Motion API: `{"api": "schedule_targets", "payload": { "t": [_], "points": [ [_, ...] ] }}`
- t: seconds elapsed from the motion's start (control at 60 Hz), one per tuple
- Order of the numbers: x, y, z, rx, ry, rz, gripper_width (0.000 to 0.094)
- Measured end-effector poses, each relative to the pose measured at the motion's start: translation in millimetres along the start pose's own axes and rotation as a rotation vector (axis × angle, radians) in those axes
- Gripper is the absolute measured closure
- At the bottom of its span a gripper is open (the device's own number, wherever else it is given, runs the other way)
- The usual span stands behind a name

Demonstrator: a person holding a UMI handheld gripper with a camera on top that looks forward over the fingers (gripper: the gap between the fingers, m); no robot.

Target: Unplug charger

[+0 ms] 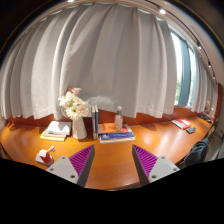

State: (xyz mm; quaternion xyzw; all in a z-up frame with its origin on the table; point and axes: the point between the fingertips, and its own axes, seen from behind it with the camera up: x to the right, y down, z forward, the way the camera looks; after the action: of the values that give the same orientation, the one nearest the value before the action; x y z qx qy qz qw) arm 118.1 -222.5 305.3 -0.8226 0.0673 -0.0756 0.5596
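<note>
No charger or plug can be made out in the gripper view. My gripper (pixel 113 160) hangs above a wooden desk (pixel 112 170), its two fingers spread wide apart. The purple pads (pixel 81 158) face each other with only bare desk between them. Beyond the fingers, towards the back of the desk, lies a blue book (pixel 116 135) with a small bottle (pixel 118 119) standing behind it.
A white vase of flowers (pixel 76 112) stands left of the book, next to a tall dark bottle (pixel 95 120). Stacked books (pixel 56 130) lie further left, a small red-and-white object (pixel 45 155) at the near left. A red item (pixel 183 124) lies far right. Curtains (pixel 110 60) hang behind.
</note>
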Motion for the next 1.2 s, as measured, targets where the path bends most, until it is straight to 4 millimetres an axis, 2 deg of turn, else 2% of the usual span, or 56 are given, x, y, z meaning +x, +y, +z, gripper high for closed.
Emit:
{"api": "schedule_targets", "payload": {
  "t": [0.083,0.1,0.117,0.183,0.317,0.45,0.55,0.65,0.717,0.817,0.933,0.967,1.0,1.2],
  "points": [
    [-22,26,11,-0.031,-0.019,-0.010,0.0198],
    [-18,29,3,-0.039,-0.027,-0.012,0.0196],
    [-37,40,16,-0.048,-0.032,-0.013,0.0196],
    [-75,75,27,-0.087,-0.076,-0.022,0.0199],
    [-164,146,35,-0.178,-0.181,-0.056,0.0196],
    [-264,203,44,-0.250,-0.282,-0.069,0.0186],
    [-330,225,62,-0.278,-0.346,-0.079,0.0187],
    [-374,223,90,-0.270,-0.363,-0.087,0.0184],
    [-395,214,111,-0.250,-0.368,-0.080,0.0186],
    [-414,202,144,-0.233,-0.355,-0.081,0.0186],
    [-424,191,171,-0.214,-0.333,-0.078,0.0210],
    [-424,191,176,-0.217,-0.325,-0.079,0.0285],
    [-425,192,179,-0.221,-0.322,-0.079,0.0423],
    [-422,191,179,-0.175,-0.288,-0.049,0.0529]
  ]
}}
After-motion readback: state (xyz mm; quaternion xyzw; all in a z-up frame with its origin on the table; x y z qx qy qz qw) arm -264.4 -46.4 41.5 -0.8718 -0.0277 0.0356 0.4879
